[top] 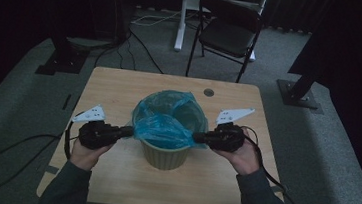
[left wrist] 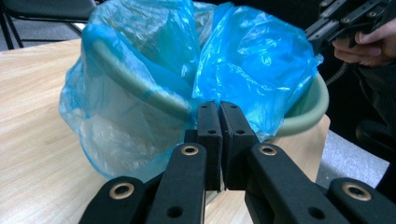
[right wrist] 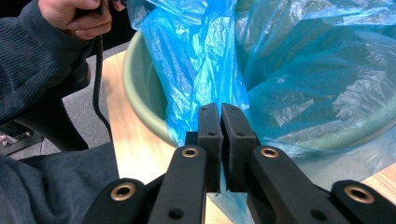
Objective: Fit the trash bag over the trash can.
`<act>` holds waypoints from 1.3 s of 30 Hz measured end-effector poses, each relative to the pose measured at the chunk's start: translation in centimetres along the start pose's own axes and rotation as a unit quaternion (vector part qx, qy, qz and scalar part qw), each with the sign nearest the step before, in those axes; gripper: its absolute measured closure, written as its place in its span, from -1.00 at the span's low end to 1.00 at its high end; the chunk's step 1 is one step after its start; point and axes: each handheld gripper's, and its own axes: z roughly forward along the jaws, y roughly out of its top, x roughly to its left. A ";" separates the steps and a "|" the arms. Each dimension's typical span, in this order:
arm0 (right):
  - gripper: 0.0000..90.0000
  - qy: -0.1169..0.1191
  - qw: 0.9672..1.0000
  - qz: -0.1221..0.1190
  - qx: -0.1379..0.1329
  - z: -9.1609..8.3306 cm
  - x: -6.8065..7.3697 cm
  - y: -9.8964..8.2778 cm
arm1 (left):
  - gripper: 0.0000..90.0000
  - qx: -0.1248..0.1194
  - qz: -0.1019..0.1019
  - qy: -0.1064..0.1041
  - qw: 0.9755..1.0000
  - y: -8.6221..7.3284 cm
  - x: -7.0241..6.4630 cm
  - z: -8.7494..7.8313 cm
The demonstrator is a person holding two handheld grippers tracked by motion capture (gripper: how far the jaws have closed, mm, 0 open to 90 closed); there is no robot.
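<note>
Both my grippers, L (top: 128, 132) & R (top: 199, 138), clamped on blue liner (top: 164, 125) at opposite sides of green bin (top: 164, 155), mid-table (top: 120, 83): fitting step; next, I'd judge, stretch film outward, down over rim.

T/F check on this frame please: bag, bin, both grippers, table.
1. The blue bag sits in a green bin. True.
2. The left gripper stands wide open. False: its jaws are shut at the bag's edge.
3. The right gripper is shut at the bag. True.
4. The bin lies tipped on its side. False: it stands upright on the table.
5. The bag is red. False: it is blue.
</note>
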 end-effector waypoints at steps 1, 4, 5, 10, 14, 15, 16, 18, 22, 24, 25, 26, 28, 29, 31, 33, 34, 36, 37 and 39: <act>0.95 0.001 1.000 0.000 0.000 -0.1 0.1 -0.1 | 0.95 0.001 0.001 0.000 1.000 -0.1 0.0 0.0; 0.95 0.002 1.000 0.002 0.000 -0.4 0.0 -0.5 | 0.95 0.004 0.003 -0.004 1.000 -0.4 -0.2 0.0; 0.95 0.002 1.000 0.002 0.002 -0.5 0.0 -0.7 | 0.95 0.004 0.005 -0.006 1.000 -0.6 -0.2 0.0; 0.96 0.006 1.000 0.010 0.004 -0.7 -0.1 -1.9 | 0.95 0.008 0.004 -0.015 1.000 -1.1 -0.2 0.3; 0.98 0.009 1.000 0.009 0.008 -0.6 0.0 -2.2 | 0.96 0.012 0.006 -0.019 1.000 -1.2 -0.5 0.6; 0.98 0.009 1.000 0.007 0.010 -0.5 0.1 -2.2 | 0.96 0.012 0.008 -0.019 1.000 -1.2 -0.5 0.6; 0.98 0.010 1.000 0.007 0.011 -0.4 0.1 -2.2 | 0.96 0.013 0.008 -0.018 1.000 -1.2 -0.6 0.7; 0.98 0.014 1.000 0.007 0.013 -0.2 0.2 -2.2 | 0.96 0.014 0.009 -0.020 1.000 -1.3 -0.7 0.7; 0.98 0.020 1.000 0.004 0.014 -0.1 0.4 -2.1 | 0.97 0.016 0.012 -0.027 0.999 -1.6 -1.0 0.9; 0.98 0.025 1.000 0.003 0.016 0.1 0.6 -2.1 | 0.97 0.019 0.015 -0.030 0.999 -1.7 -1.2 1.0; 0.98 0.026 1.000 0.001 0.016 0.2 0.7 -2.1 | 0.97 0.024 0.019 -0.031 0.999 -1.8 -1.4 1.2; 0.98 0.028 0.999 -0.001 0.017 0.2 0.7 -2.1 | 0.97 0.029 0.023 -0.031 0.999 -1.8 -1.5 1.3; 0.98 0.030 0.999 -0.003 0.018 0.3 0.8 -2.1 | 0.97 0.036 0.028 -0.034 0.998 -1.9 -1.8 1.7; 0.98 0.031 0.999 -0.004 0.020 0.3 0.8 -2.1 | 0.97 0.038 0.031 -0.034 0.998 -1.9 -1.9 1.9; 0.98 0.034 0.999 -0.006 0.027 0.5 0.9 -2.2 | 0.97 0.046 0.037 -0.034 0.998 -2.0 -2.1 2.3; 0.98 0.035 0.999 -0.010 0.033 0.7 1.0 -2.4 | 0.97 0.054 0.041 -0.035 0.997 -2.2 -2.2 2.7; 0.98 0.033 0.999 -0.009 0.037 0.8 1.0 -2.5 | 0.97 0.058 0.041 -0.034 0.997 -2.3 -2.2 2.9; 0.98 0.036 0.999 -0.003 0.040 1.0 0.8 -2.7 | 0.97 0.064 0.043 -0.032 0.997 -2.5 -2.2 3.2; 0.98 0.036 0.999 -0.002 0.040 1.1 0.7 -2.8 | 0.97 0.066 0.043 -0.031 0.996 -2.6 -2.2 3.3; 0.98 0.039 0.998 0.001 0.042 1.2 0.6 -2.9 | 0.97 0.070 0.046 -0.026 0.996 -2.7 -2.2 3.4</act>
